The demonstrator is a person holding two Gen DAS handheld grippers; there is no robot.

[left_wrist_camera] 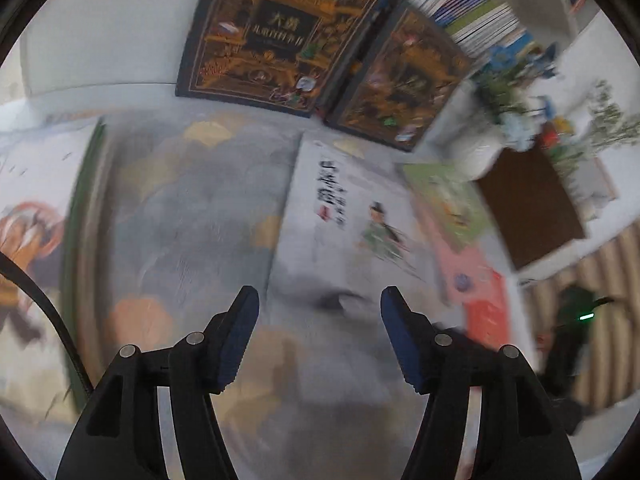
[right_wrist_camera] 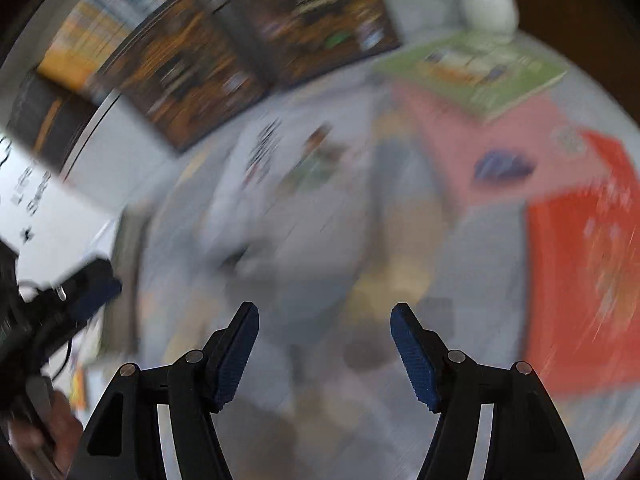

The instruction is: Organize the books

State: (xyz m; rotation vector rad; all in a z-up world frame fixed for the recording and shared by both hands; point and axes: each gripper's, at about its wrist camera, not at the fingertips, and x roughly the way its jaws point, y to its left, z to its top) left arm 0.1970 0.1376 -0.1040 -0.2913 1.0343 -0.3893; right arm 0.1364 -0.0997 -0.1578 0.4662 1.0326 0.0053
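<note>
Books are lying flat all over the grey patterned cloth (left_wrist_camera: 192,208) I'm working above: a white book (left_wrist_camera: 340,220) sitting mid-cloth, pink (right_wrist_camera: 500,140) and red (right_wrist_camera: 580,260) ones lying to its right, a green one (right_wrist_camera: 476,68) resting partly on the pink. Two dark ornate books (left_wrist_camera: 272,36) are leaning upright behind them. I'm holding the left gripper (left_wrist_camera: 320,304) and right gripper (right_wrist_camera: 324,320) wide open and empty over the cloth, both views blurring.

My work surface is a grey patterned mat (left_wrist_camera: 192,216). Lying flat on it: a white picture book (left_wrist_camera: 340,216) mid-mat, a pink book (left_wrist_camera: 460,256) beside it, a green book (left_wrist_camera: 448,196) overlapping the pink one, and an orange-red book (right_wrist_camera: 580,272).
</note>
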